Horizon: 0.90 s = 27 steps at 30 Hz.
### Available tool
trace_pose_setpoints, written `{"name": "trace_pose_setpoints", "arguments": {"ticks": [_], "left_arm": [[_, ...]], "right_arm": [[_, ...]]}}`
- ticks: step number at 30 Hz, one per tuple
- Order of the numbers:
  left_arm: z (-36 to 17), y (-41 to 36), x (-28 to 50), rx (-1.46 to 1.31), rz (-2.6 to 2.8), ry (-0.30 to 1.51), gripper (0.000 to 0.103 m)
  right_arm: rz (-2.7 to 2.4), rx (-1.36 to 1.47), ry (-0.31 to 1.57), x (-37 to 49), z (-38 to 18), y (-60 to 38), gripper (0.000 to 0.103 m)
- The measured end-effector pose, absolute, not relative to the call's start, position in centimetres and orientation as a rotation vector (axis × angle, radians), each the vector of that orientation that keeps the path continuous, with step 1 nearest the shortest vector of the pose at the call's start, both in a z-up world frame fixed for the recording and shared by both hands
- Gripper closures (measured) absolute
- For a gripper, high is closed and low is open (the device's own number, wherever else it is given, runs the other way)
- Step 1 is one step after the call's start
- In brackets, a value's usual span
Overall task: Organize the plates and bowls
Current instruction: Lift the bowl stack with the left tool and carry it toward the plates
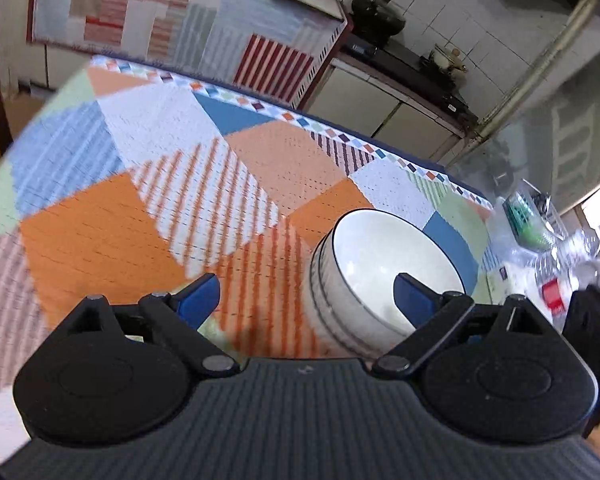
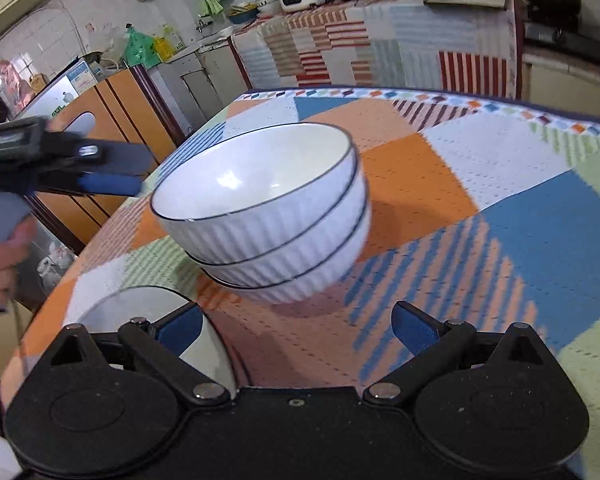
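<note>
Kitchen scene, two wrist views. We see a table [image 2: 500, 168] draped in a patchwork cloth [image 1: 112, 224] of orange, blue, green and white panels, some striped, with a diamond-patterned border along its far edge. Behind it stands a counter [image 2: 380, 56] covered in a similar striped cloth and carrying appliances and packets; white wall tiles, a dark stove area and an orange-brown cabinet [image 2: 112, 120] fill the remaining background.

On the table stands a stack of bowls [image 2: 268, 216], three nested white ribbed bowls with thin dark rims. The stack sits upright, mouths facing up, its axis vertical, though it leans slightly in the right wrist view, possibly an effect of the lens. In the left wrist view the same stack lies to the right of centre, near the table's right edge.

A white plate [image 2: 140, 312] lies flat on the cloth just beside the stack, partly hidden by the right gripper.

The right gripper [image 2: 296, 330] has its blue fingers spread wide and holds nothing; the stack lies ahead of them. The left gripper [image 1: 306, 300] is likewise spread wide and unladen, its right finger [image 1: 410, 300] overlapping the top bowl's interior in the picture; whether it touches we cannot tell.
</note>
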<state>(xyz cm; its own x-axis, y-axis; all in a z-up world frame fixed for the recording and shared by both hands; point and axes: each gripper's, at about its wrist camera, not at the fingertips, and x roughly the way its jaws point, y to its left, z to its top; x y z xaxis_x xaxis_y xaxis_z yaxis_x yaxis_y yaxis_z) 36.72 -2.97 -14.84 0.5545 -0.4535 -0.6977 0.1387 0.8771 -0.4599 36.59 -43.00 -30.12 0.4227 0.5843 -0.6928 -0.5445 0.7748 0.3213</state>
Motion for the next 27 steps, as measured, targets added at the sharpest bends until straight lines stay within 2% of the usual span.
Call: {"name": "trace_pose_setpoints", "arguments": {"ticks": [5, 8, 9, 14, 27], "left_arm": [[-16.6, -5.2, 38.9, -0.332, -0.397, 0.992, 0.014], [-17.3, -6.0, 39.5, -0.309, -0.404, 1.027, 0.033], [-17.5, -6.1, 39.6, -0.306, -0.399, 1.041, 0.043], [-18.4, -6.8, 40.1, -0.325, -0.428, 1.094, 0.060], [-18.9, -6.8, 39.7, -0.362, -0.446, 1.072, 0.060]], "right_arm": [[0.727, 0.103, 0.931, 37.5, -30.8, -41.2, 0.001], [0.700, 0.099, 0.932, 38.1, -31.3, -40.2, 0.000], [0.687, 0.115, 0.931, 38.4, -31.5, -40.1, 0.000], [0.686, 0.115, 0.928, 38.9, -32.0, -39.8, 0.000], [0.719, -0.047, 0.814, 38.7, -31.8, -38.9, 0.001]]}}
